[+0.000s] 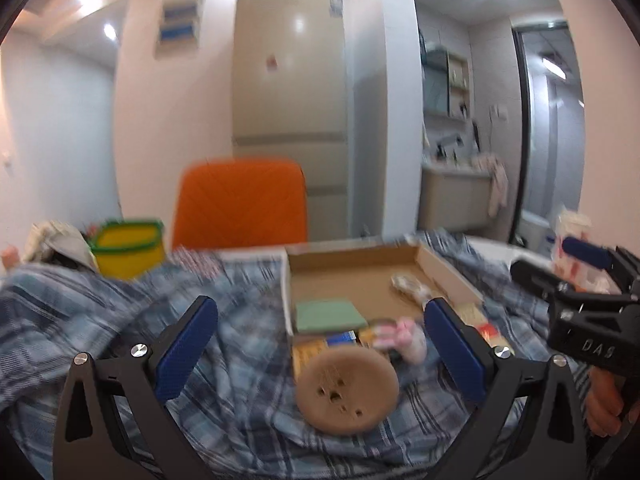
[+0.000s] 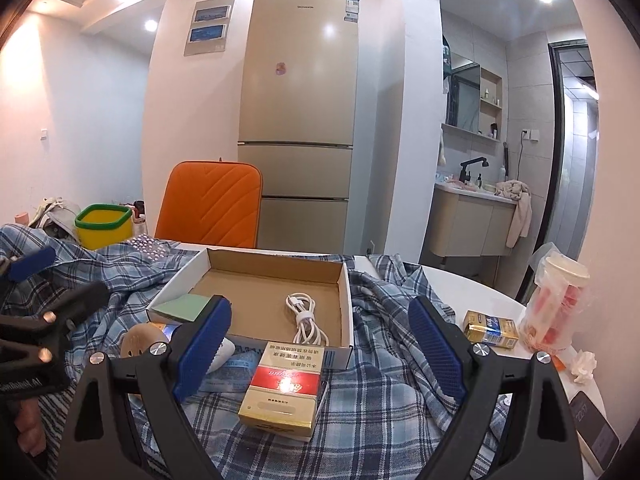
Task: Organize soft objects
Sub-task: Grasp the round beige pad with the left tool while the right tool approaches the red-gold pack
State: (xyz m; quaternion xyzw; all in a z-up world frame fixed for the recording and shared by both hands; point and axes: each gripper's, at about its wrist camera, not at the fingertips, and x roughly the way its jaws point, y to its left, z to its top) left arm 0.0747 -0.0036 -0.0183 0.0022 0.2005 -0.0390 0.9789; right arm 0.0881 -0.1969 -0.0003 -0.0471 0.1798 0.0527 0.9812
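— Just in front of the cardboard box [image 2: 256, 280], what lies on the cloth?

— On its near side, a round tan sponge disc [image 1: 347, 388] with small holes rests on the blue plaid shirt [image 2: 372, 412]. It looks soft and slightly domed. Beside it, against the box's front wall, sits a gold and red carton [image 2: 282, 392]. Something pink and white [image 1: 404, 338] lies at the box's near corner, too blurred to name.

— And inside the box?

— A green pad [image 1: 330, 314] in the near left corner, a coiled white cable [image 2: 306, 322] toward the right wall.

— The grippers?

— Left gripper [image 1: 320, 356] has its jaws spread wide around the disc, not touching it. Right gripper [image 2: 320, 344] is likewise wide, its blue pads either side of the carton, gripping nothing.

— The surroundings?

— The shirt is rumpled over a white table [image 2: 472, 288]. Behind the box stand an orange chair [image 2: 210, 206] and a beige fridge [image 2: 298, 120]; left of it, a yellow tub [image 2: 105, 226] with a green rim; right of it, a small gold pack [image 2: 490, 328] and a bagged cup [image 2: 558, 300].
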